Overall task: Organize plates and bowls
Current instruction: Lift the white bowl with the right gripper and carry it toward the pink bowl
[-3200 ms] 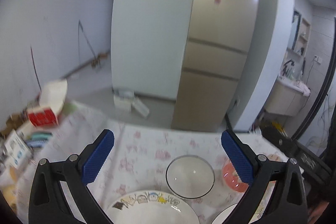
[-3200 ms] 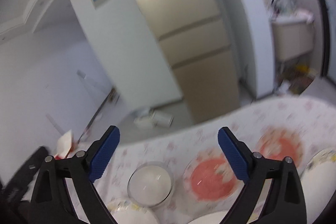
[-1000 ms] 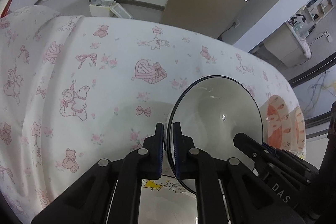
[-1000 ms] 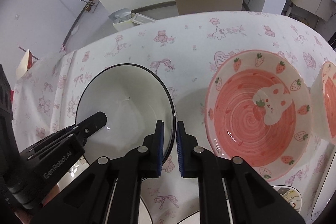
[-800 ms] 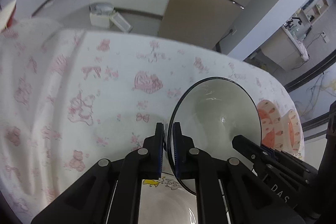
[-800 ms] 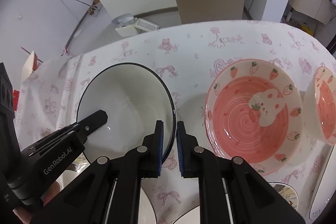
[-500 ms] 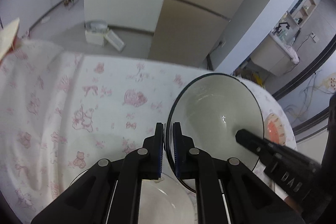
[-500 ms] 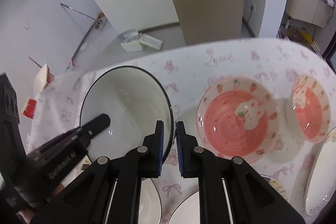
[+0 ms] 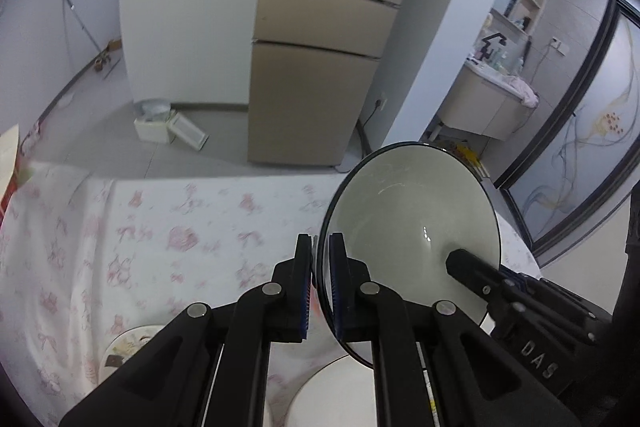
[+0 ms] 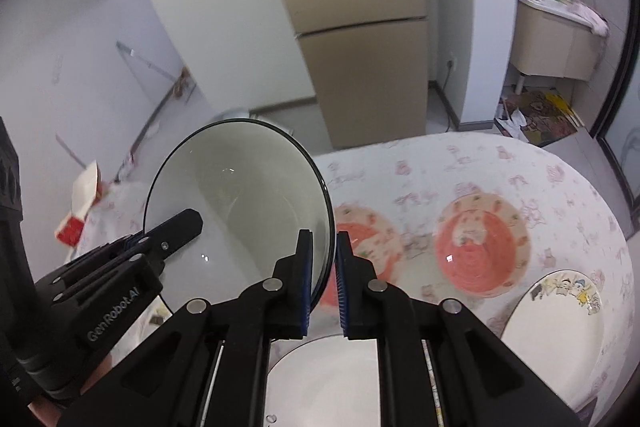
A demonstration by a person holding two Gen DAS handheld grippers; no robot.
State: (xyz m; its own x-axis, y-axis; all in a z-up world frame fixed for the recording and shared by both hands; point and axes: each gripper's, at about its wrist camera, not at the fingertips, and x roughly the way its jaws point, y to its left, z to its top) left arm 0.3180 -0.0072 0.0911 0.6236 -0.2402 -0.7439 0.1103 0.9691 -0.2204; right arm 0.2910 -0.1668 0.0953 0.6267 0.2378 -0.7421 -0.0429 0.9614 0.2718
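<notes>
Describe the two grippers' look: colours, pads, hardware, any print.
Both match: matte black angular plastic linkages with silver pivot screws. Left gripper and right gripper each carry two flat fingers lined with ribbed blue pads. White print on the bodies: "GenRobot.AI" on the left, "DAS" on the right. No cables or sleeves visible.

Left gripper, right gripper: matte black linkage arms, silver round screws at pivots, blue ribbed pads lining the jaws; white lettering "GenRobot.AI" and "DAS" on bodies.
</notes>
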